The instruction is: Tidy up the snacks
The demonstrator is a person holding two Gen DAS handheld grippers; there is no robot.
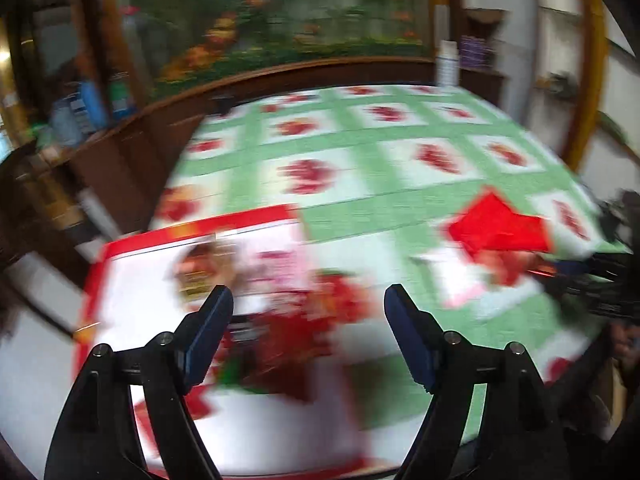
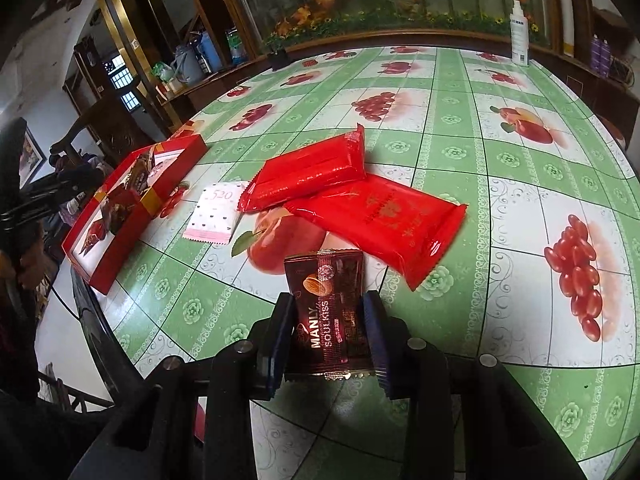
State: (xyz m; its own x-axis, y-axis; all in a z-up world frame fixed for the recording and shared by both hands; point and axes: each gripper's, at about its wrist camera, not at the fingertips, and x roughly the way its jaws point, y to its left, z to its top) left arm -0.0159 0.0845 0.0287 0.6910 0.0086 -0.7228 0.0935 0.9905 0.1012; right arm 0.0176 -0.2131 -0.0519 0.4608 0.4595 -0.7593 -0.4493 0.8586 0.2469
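Observation:
My right gripper [image 2: 327, 312] is shut on a dark brown "Manly Soul Kiss" snack packet [image 2: 330, 304], held above the table's near edge. Beyond it lie two red snack packs, one [image 2: 308, 170] overlapping the other [image 2: 380, 220], and a small white-and-pink sachet [image 2: 216, 210]. A red box [image 2: 132, 204] with several dark snacks inside sits at the left. The left wrist view is blurred: my left gripper [image 1: 308, 308] is open and empty over that red box [image 1: 192, 236]. The red packs [image 1: 496, 228] lie to the right.
The table has a green-and-white fruit-print cloth [image 2: 460, 152]. A white spray bottle [image 2: 519, 36] stands at its far edge. A wooden cabinet with bottles [image 2: 208, 56] and a flower mural stand behind. A dark chair [image 2: 80, 132] is at the left.

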